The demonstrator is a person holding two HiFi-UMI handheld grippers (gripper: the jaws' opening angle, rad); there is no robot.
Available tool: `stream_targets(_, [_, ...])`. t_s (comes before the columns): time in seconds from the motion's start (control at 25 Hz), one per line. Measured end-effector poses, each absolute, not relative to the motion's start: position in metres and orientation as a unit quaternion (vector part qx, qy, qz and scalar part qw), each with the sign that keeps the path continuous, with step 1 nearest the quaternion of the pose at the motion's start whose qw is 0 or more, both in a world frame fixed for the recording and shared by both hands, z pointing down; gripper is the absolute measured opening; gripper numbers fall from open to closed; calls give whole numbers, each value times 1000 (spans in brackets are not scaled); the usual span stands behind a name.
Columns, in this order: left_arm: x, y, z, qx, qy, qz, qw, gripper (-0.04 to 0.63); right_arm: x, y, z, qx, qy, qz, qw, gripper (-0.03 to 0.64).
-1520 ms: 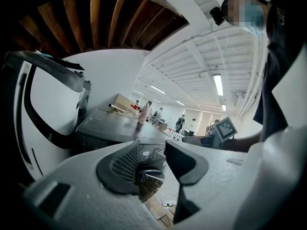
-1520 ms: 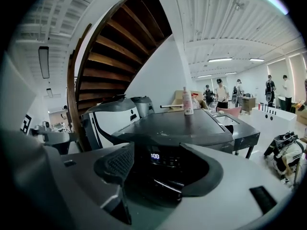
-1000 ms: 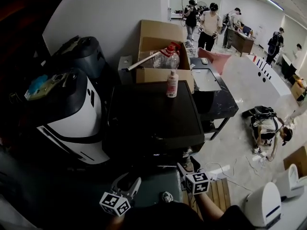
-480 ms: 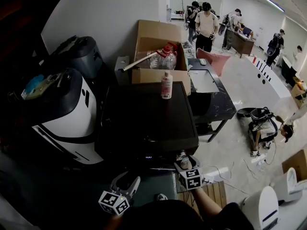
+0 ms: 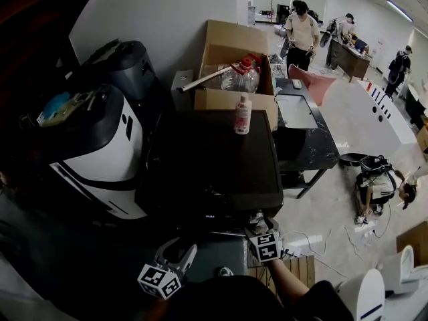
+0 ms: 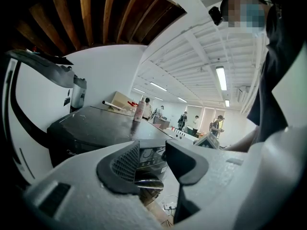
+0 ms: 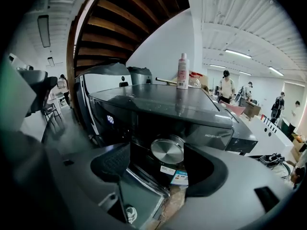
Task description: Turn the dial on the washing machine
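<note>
The black washing machine (image 5: 214,159) is seen in the middle of the head view, and its round silver dial (image 7: 167,150) is set on the dark front, just under the top edge. The right gripper (image 7: 160,169) is held up to that front. Its jaws are opening. The dial is seen between them, and the pads do not seem to be pressed on it, though the sides of the dial are partly hidden. The left gripper (image 6: 152,162) is held lower and to the left, away from the dial. Its jaws are apart by a small gap and nothing is held in them. A white bottle (image 5: 242,114) is stood upright on the back of the machine's flat top. A brown cardboard box (image 5: 234,52) is placed just behind the bottle.
</note>
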State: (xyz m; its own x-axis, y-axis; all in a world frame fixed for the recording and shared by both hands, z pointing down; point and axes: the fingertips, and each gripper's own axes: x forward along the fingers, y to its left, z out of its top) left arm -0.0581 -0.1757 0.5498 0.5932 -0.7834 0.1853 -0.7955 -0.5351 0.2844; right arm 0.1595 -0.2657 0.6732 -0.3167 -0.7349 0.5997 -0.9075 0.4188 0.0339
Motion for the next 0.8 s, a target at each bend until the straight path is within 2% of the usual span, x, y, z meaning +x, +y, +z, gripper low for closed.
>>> stream_targets(0.8, [-50,-173,560,869,-459,20,182,164,167,-272,702,518,-785,223,256,344])
